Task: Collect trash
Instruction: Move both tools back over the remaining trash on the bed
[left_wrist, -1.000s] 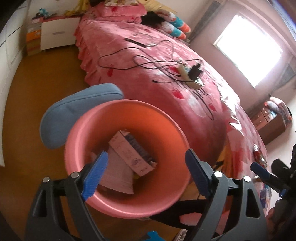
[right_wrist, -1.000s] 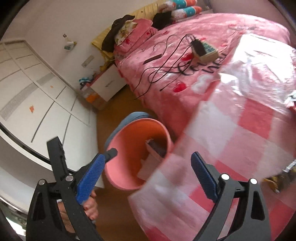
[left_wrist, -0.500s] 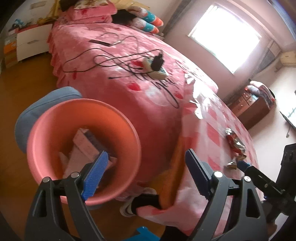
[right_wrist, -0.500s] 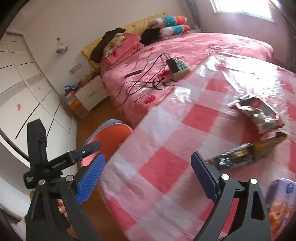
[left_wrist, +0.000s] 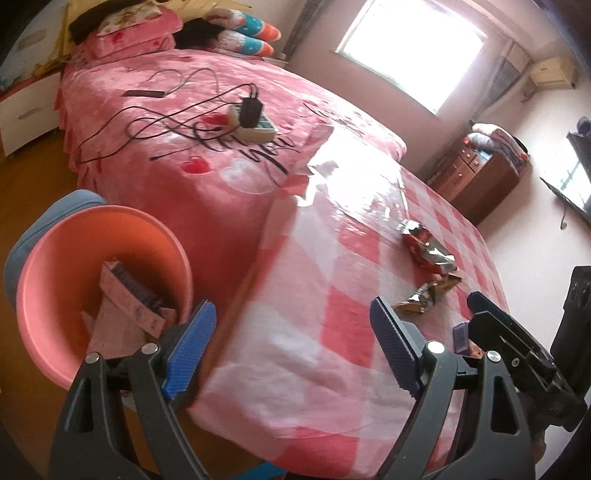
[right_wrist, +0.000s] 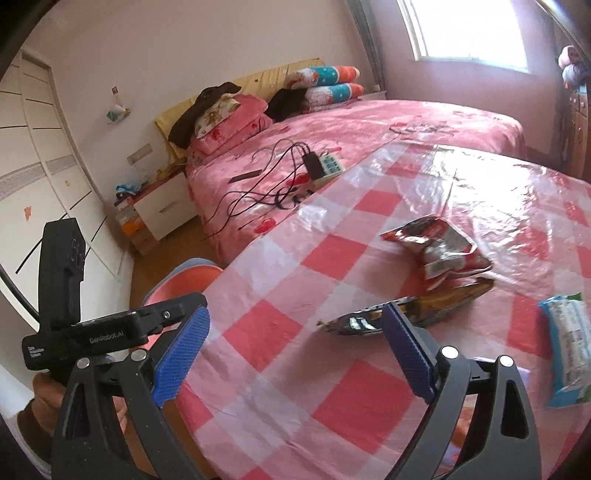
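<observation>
Right wrist view: right gripper (right_wrist: 295, 350) has its blue pads spread wide, nothing between them, just above the pink-and-white checked plastic tablecloth (right_wrist: 280, 317). Dark-and-gold flattened snack wrapper (right_wrist: 402, 310) lies right ahead, crumpled red foil bag (right_wrist: 439, 247) behind it. Left gripper (left_wrist: 291, 347) is also spread and holding nothing, round pink plastic bin (left_wrist: 55, 266) beside the table.

bin (right_wrist: 184, 280): mostly hidden behind bench edge, right view | blue-white packet (right_wrist: 569, 347): blurred, print unreadable | purple item (left_wrist: 461, 338): largely hidden behind right gripper (left_wrist: 491, 325) | gold wrapper (right_wrist: 406, 310): near end behind jaws
</observation>
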